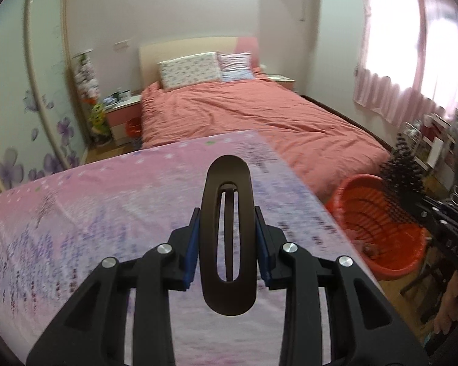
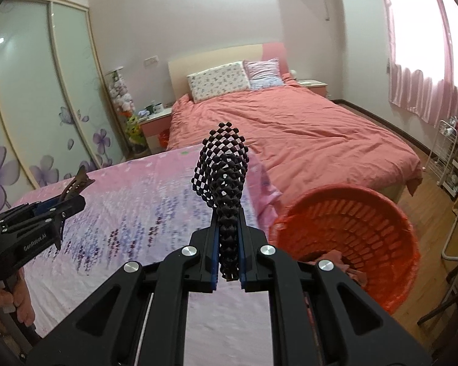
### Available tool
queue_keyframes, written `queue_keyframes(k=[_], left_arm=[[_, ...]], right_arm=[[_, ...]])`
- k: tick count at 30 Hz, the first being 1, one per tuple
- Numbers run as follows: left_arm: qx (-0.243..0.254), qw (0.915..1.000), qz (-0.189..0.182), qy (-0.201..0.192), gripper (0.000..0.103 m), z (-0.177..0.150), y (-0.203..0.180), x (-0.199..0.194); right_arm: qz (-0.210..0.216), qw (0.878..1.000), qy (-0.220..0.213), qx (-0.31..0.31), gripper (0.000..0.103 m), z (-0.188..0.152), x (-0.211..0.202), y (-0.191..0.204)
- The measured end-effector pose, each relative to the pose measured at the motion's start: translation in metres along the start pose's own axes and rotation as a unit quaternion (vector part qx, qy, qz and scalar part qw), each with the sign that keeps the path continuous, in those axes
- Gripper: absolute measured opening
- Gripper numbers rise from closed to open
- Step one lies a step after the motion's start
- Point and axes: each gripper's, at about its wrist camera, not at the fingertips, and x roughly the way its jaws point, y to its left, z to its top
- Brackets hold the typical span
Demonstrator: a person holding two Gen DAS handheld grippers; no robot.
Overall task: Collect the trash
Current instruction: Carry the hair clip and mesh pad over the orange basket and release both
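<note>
Daylight blows out the curtained window; fisheye bends dark-cornered edges, and the tablecloth is motion-blurred.

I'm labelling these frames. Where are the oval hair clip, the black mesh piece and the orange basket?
oval hair clip [image 1: 228, 292], left wrist view, lower loop.
black mesh piece [image 2: 226, 164], right wrist view, netted top.
orange basket [image 2: 390, 213], right wrist view, far rim.

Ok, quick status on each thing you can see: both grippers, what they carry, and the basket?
left gripper: shut on black oval hair clip, held upright
right gripper: shut on black beaded mesh piece, standing up
orange basket: upright on floor beside table, some scraps inside
pink tablecloth: spread flat
</note>
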Motion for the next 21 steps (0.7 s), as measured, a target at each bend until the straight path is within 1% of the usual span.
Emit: queue_keyframes(k=[3,6,12,15,21], left_arm=[[0.011,0.9997,-0.022,-0.001,0.032,0.003,-0.025,0.004],[0.018,0.9982,-0.056,0.002,0.032,0.003,-0.052,0.009],[0.041,0.9911,-0.126,0.015,0.032,-0.001,-0.114,0.029],[0.051,0.9868,-0.152,0.021,0.032,-0.001,-0.14,0.04],[0.071,0.9792,-0.185,0.042,0.032,-0.002,-0.189,0.073]], right_arm=[[-0.012,1.0,-0.005,0.013,0.01,-0.001,-0.005,-0.02],[-0.022,0.999,-0.007,0.032,0.01,-0.002,-0.008,-0.042],[-0.044,0.997,-0.002,0.066,0.01,-0.005,-0.004,-0.08],[-0.053,0.995,0.003,0.086,0.01,-0.008,0.002,-0.099],[-0.065,0.991,0.015,0.12,0.01,-0.01,0.015,-0.13]])
